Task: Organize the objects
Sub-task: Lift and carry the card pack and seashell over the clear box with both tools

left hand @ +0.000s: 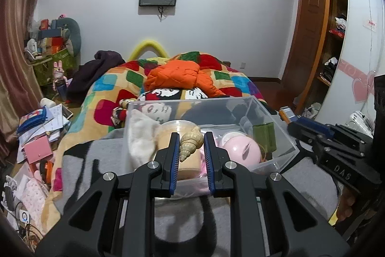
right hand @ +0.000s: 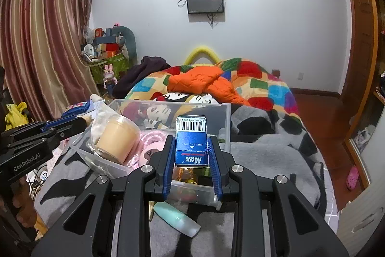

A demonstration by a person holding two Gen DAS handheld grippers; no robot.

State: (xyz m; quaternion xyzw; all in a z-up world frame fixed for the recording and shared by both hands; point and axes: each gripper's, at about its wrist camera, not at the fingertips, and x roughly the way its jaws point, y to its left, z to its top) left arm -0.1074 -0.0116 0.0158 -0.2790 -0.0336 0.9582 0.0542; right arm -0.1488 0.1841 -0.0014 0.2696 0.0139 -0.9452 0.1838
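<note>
A: Starting left of the left gripper (left hand: pixel 190 151): white cloth (left hand: pixel 142 134) stuffed in the near-left corner of the clear plastic bin (left hand: pixel 279 127), and a tan lidded cup (left hand: pixel 168 136) lying right behind the gripper's left finger.

B: And between the fingers?

A: A cream spiral seashell (left hand: pixel 190 143), tip pointing down. The jaws are drawn in as far as they go; the left pad presses its side, though whether the right pad touches, I cannot tell. Just right of it, a pink round case (left hand: pixel 240 148) sits in the bin, with a green item (left hand: pixel 264 134) beyond that.

B: Over to the other hand.

A: The right gripper (right hand: pixel 191 148) is clamped on a blue Max box (right hand: pixel 191 143), barcode end up, pads flat on both its sides. It hangs above the bin's near-right corner. Left of it, the cup again, tipped on its side, and pink pieces (right hand: pixel 149 139) beside it.

B: Anything under the gripper?

A: A pale green tube (right hand: pixel 175 216) lies on the grey blanket (right hand: pixel 264 153), just outside the bin's front wall.
</note>
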